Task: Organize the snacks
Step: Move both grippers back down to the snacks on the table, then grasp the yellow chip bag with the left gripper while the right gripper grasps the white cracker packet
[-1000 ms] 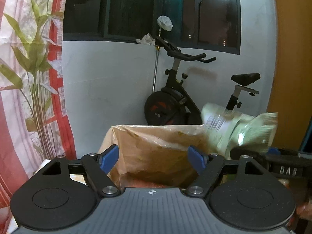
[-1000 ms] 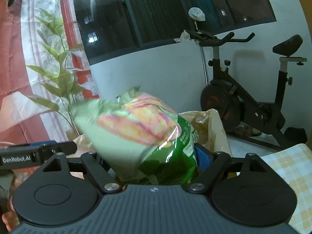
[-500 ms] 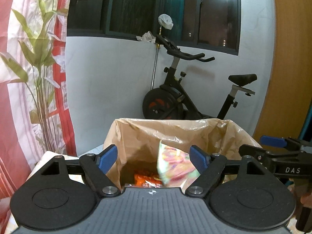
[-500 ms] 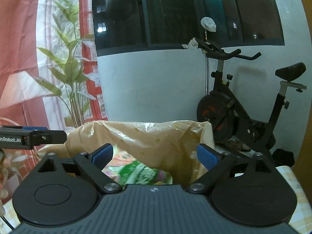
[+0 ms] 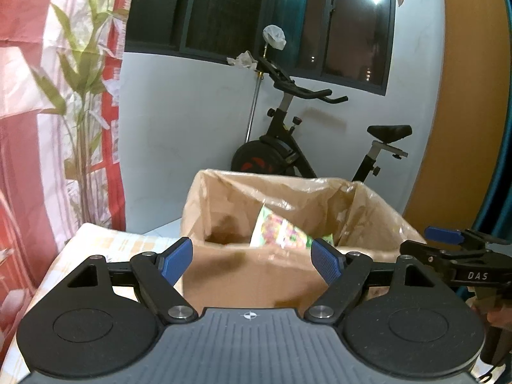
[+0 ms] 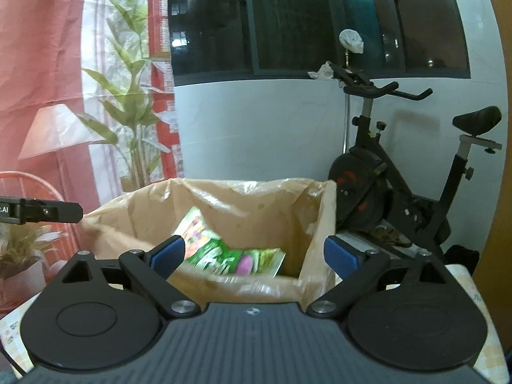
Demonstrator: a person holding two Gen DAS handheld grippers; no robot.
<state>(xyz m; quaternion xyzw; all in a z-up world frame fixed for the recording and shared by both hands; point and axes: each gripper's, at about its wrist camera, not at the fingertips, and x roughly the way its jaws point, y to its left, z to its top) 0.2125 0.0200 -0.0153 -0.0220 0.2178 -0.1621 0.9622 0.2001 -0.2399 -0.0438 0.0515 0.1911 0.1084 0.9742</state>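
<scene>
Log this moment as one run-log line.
left gripper: open, empty | right gripper: open, empty, just opened | snack bag: inside lined cardboard box

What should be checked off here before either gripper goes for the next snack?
1. Right gripper empty: ok; its jaws have just been opening and nothing sits between the pads.
2. Left gripper empty: ok, jaws apart, nothing between them.
3. Green snack bag inside the lined box: ok, it leans against the inner wall.
4. Box upright, liner folded over the rim: ok.
5. Room left in the box: cannot tell, the bottom is hidden.
6. Next snack located: cannot tell, none shows outside the box.
</scene>
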